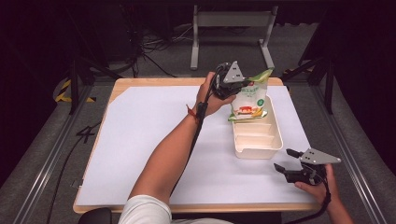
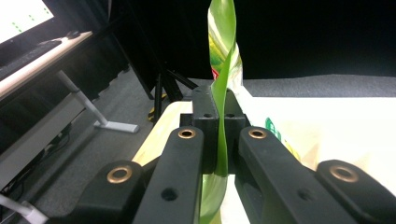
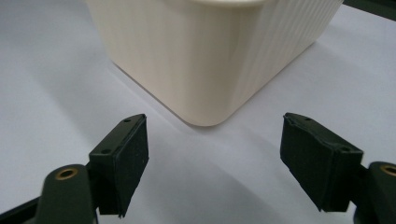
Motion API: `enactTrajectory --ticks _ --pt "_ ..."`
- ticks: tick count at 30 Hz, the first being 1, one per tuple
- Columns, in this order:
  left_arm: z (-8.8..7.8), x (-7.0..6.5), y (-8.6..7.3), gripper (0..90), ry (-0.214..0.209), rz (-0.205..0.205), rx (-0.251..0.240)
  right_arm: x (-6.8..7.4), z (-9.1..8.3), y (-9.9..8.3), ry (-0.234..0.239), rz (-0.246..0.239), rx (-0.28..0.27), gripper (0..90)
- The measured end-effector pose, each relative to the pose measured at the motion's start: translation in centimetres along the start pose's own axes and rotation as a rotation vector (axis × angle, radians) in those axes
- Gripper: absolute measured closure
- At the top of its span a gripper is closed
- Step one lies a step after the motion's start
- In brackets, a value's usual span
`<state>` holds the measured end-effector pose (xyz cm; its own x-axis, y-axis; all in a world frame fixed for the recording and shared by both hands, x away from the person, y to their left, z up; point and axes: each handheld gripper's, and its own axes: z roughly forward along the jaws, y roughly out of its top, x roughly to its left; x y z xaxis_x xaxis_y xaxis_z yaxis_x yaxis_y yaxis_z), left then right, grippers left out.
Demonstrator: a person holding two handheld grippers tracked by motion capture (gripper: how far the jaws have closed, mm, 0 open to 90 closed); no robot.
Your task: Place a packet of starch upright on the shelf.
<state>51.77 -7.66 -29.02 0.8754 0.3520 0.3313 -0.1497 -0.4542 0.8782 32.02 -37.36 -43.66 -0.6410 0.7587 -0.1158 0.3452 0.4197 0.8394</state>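
Figure: high view, with both gripper views. My left hand-held gripper (image 1: 243, 83) sits toward 12 o'clock on the tabletop (image 1: 154, 140), near its far edge. Its jaws are pressed together on the top seam of a green-and-white snack pouch (image 1: 248, 100). In the left gripper view the two black jaws meet on that thin green seam (image 2: 223, 135), which rises upright between them and stands well above the pads.

The pouch hangs upright from the grip over the far end of a cream ribbed plastic bin (image 1: 258, 135). Its lower edge is at or just inside the bin's far compartment; whether it touches the bin floor cannot be told. The bin lies right of centre, at about 2 o'clock from the middle of the white tabletop cover. Its long axis runs from near to far, and low dividers cross its inside.

My right hand-held gripper (image 1: 286, 159) rests low at about 4 o'clock, just beside the bin's near right corner. Its jaws are spread wide and hold nothing. In the right gripper view the rounded ribbed corner of the bin (image 3: 205, 60) stands ahead, between the two separated pads (image 3: 126, 158) and apart from both.
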Motion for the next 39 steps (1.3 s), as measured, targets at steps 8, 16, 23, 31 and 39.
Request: enactTrajectory --ticks 8,16,23,31,39 --pt "1.3 -0.3 -0.1 89.4 0.001 -0.032 -0.008 0.1 -0.1 -0.1 -0.001 0.001 0.002 23.5" --pt "2.0 -0.7 0.7 89.4 0.002 -0.040 -0.018 0.1 0.0 -0.1 0.005 -0.003 0.007 23.5" --pt "2.6 -1.0 0.4 89.3 -0.013 -0.040 -0.011 0.2 0.1 0.0 0.001 -0.004 0.009 23.5" --pt "2.9 -0.9 0.4 89.1 -0.041 -0.030 0.011 0.2 0.2 0.0 0.006 -0.007 0.014 23.5" --pt "3.8 -1.4 -1.0 88.8 -0.056 -0.029 0.060 0.1 0.1 -0.1 -0.001 0.000 0.011 23.5"
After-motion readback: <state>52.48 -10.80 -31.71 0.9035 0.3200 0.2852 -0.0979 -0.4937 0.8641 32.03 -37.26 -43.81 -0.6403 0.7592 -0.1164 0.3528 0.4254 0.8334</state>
